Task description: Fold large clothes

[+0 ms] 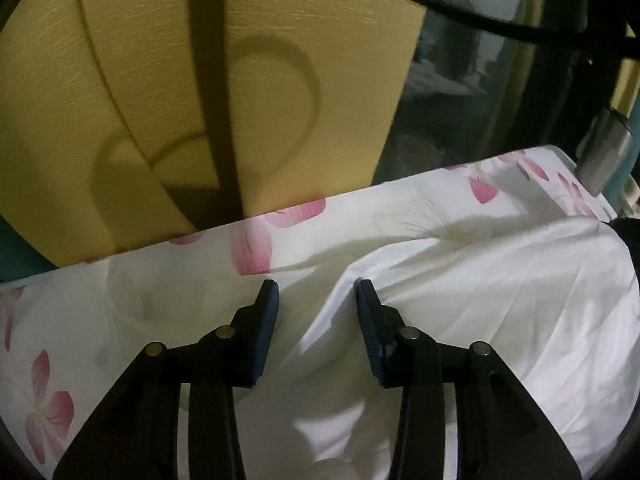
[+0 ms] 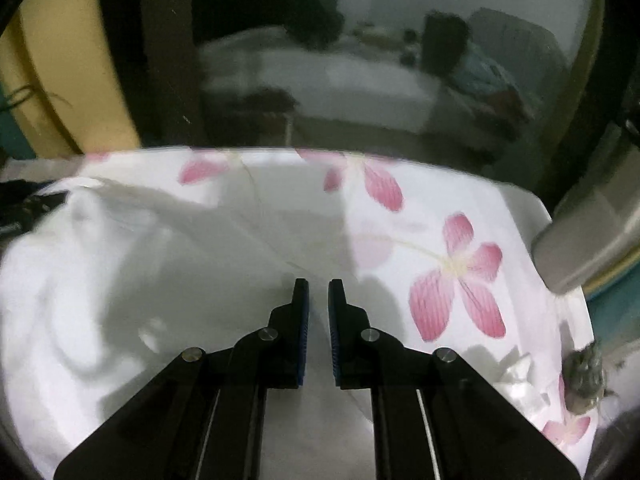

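White garment (image 1: 460,300): lies on floral sheet (image 1: 60,320), bulk to the right of left gripper (image 1: 318,286), jaws apart, empty. Right gripper (image 2: 319,286): jaws narrowly parted, empty; bulk to its left.

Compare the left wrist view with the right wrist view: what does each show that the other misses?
Left wrist only: a large yellow wood-grain panel behind the bed, crossed by a black cable, and the left gripper, jaws wide apart over fabric.

Right wrist only: a dark glass pane showing a blurred room, a complete pink five-petal flower print, and the right gripper, jaws nearly together.

Both: the rumpled plain white garment on the floral bedsheet.
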### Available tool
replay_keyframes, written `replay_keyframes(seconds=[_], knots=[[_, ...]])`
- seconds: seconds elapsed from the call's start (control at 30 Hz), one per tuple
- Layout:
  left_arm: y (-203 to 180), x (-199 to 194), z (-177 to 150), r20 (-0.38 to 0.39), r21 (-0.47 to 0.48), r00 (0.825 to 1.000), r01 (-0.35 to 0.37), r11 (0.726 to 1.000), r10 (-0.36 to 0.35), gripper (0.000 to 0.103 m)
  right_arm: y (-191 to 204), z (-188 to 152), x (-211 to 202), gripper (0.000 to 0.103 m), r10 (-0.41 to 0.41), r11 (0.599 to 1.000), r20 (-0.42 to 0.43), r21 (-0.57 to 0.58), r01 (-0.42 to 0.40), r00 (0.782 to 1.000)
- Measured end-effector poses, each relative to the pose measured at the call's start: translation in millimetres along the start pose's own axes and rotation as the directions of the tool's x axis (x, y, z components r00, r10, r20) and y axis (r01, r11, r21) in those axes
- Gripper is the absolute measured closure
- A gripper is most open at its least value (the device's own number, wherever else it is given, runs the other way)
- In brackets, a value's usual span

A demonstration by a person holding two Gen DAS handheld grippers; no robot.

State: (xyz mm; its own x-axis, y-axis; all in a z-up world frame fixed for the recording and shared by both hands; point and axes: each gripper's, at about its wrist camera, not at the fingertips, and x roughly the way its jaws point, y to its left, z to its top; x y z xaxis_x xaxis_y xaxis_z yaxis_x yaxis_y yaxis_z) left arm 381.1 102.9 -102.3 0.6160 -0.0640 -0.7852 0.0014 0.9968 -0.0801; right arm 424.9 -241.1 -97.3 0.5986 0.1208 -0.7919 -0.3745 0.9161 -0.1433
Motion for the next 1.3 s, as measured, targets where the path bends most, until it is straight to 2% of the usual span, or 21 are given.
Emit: replay_keyframes(seconds=[0.1, 0.13, 0.2, 0.23, 0.27, 0.37, 0.47, 0.53, 0.63, 0.73, 0.77, 0.9, 1.1, 1.17, 1.3], knots=[[1.8, -2.6, -0.3, 0.006, -0.016, 1.000, -0.010, 1.000, 0.010, 0.056, -2.7, 1.3, -16.0, 0.093, -0.053, 0.999, 0.041, 0.009, 0.053, 0.998], [1.8, -4.7, -1.4, 0.009, -0.018, 1.000, -0.016, 1.000, 0.016, 0.056, -2.7, 1.5, -25.4, 0.088, -0.070, 0.997, 0.063, 0.020, 0.069, 0.996], [0.7, -9.8, -4.5, 0.016, -0.015, 1.000, -0.027, 1.000, 0.027, 0.056, -1.1, 0.2, -41.1, 0.064, -0.072, 0.997, 0.098, 0.040, 0.068, 0.993], [-1.5, -13.8, -6.2, 0.021, -0.011, 0.999, -0.034, 0.999, 0.034, 0.056, 1.7, -1.2, -49.6, 0.043, -0.071, 0.997, 0.117, 0.047, 0.066, 0.991], [-4.6, -17.6, -7.1, 0.023, -0.008, 0.999, -0.038, 0.999, 0.038, 0.056, 6.2, -3.7, -59.7, 0.033, -0.067, 0.997, 0.141, 0.048, 0.061, 0.988], [-10.8, -29.5, -6.8, 0.047, -0.005, 0.998, -0.040, 0.999, 0.040, 0.056, 25.6, -8.5, -90.0, 0.033, -0.057, 0.998, 0.209, 0.025, 0.053, 0.976], [-15.1, -40.4, -11.1, 0.057, 0.001, 0.998, -0.020, 1.000, 0.020, 0.056, 50.7, -5.3, -96.5, 0.033, -0.057, 0.998, 0.237, -0.010, 0.061, 0.970], [-20.0, -38.3, -15.6, 0.038, 0.009, 0.999, -0.030, 1.000, 0.030, 0.056, 66.0, -5.9, -86.8, 0.033, -0.056, 0.996, 0.217, -0.057, 0.069, 0.975], [-22.1, -22.6, -23.2, -0.017, 0.012, 0.999, -0.040, 0.999, 0.040, 0.054, 72.1, -7.9, -58.4, 0.033, -0.047, 0.997, 0.155, -0.061, 0.057, 0.987], [-16.9, -21.3, -22.5, -0.004, -0.005, 0.998, -0.057, 0.998, 0.057, 0.051, 75.8, -14.5, -28.5, 0.033, -0.030, 0.998, 0.054, -0.045, 0.033, 0.998], [-12.7, -20.7, -23.0, -0.007, -0.024, 0.999, -0.050, 0.998, 0.050, 0.050, 76.9, -16.6, -21.3, 0.033, -0.024, 0.998, 0.045, -0.048, 0.026, 0.999], [-5.4, -22.0, -24.2, -0.007, -0.078, 0.995, -0.103, 0.992, 0.103, 0.050, 76.1, -17.7, -21.1, 0.032, -0.035, 0.997, 0.077, -0.059, 0.039, 0.996], [-13.2, -23.7, -25.9, -0.001, -0.054, 0.992, -0.124, 0.991, 0.124, 0.050, 79.5, -20.7, -33.8, 0.032, -0.048, 0.999, 0.078, -0.014, 0.049, 0.996], [-18.5, -30.6, -28.3, 0.023, -0.031, 0.991, -0.134, 0.990, 0.135, 0.050, 79.3, -23.1, -40.9, 0.032, -0.041, 0.999, 0.081, 0.007, 0.040, 0.996], [-30.0, -49.2, -32.8, 0.063, -0.001, 0.993, -0.103, 0.995, 0.103, 0.050, 81.2, -30.2, -55.2, 0.032, -0.041, 0.999, 0.090, 0.023, 0.039, 0.995]])
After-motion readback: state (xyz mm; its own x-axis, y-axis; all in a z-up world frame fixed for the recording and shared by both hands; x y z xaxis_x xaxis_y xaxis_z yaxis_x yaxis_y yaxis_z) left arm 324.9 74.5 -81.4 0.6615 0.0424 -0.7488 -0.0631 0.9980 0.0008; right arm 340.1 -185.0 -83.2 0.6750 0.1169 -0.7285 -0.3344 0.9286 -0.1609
